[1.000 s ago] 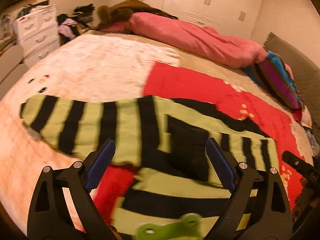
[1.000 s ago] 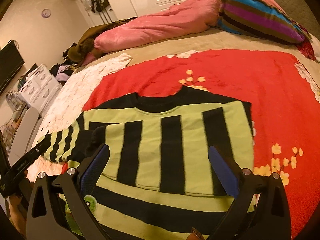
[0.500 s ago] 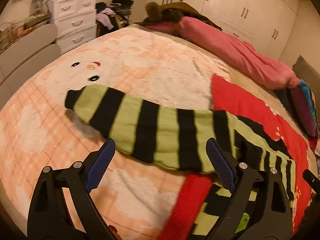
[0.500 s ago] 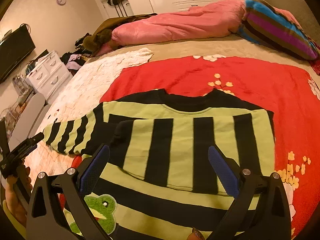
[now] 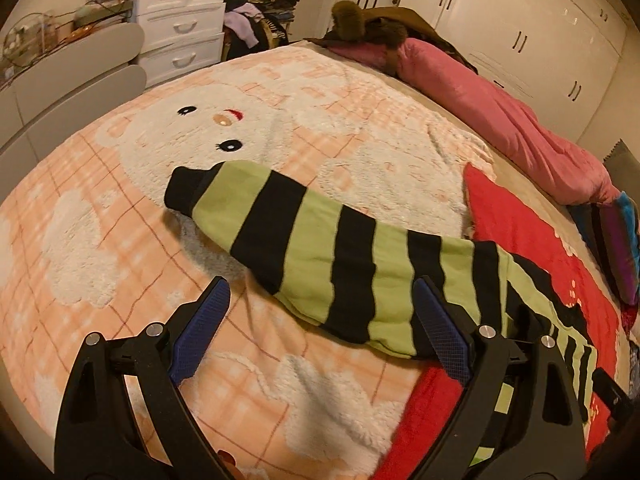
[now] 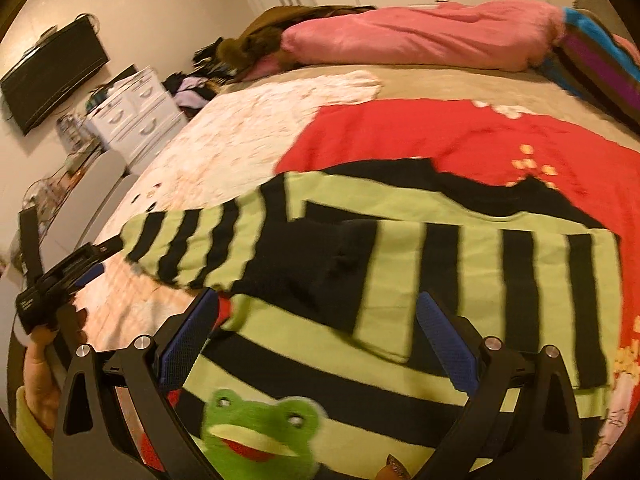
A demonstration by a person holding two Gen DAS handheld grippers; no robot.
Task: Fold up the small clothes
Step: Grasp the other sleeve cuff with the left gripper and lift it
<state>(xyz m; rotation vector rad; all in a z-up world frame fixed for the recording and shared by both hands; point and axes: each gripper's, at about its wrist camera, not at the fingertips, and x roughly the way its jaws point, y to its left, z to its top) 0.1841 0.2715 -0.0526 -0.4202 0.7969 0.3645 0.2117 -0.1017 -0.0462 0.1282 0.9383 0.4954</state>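
Note:
A small green-and-black striped sweater point(image 6: 400, 280) with a green frog patch point(image 6: 260, 428) lies flat on the bed. One sleeve is folded across its body. The other sleeve point(image 5: 304, 248) stretches out to the left over the peach blanket, ending in a black cuff point(image 5: 182, 192). My left gripper point(image 5: 320, 332) is open and empty, hovering just in front of that sleeve's middle. It also shows in the right wrist view point(image 6: 68, 276), near the cuff. My right gripper point(image 6: 316, 336) is open and empty above the sweater's lower left body.
A peach bear-face blanket point(image 5: 120, 240) and a red blanket point(image 6: 460, 136) cover the bed. A pink duvet roll point(image 6: 420, 36) and a striped pillow point(image 6: 600, 64) lie at the far side. White drawers point(image 5: 180, 20) stand beside the bed.
My left gripper has swung left, from over the sweater body out along the stretched sleeve toward its cuff. My right gripper has shifted left and lower over the body. Both stayed open.

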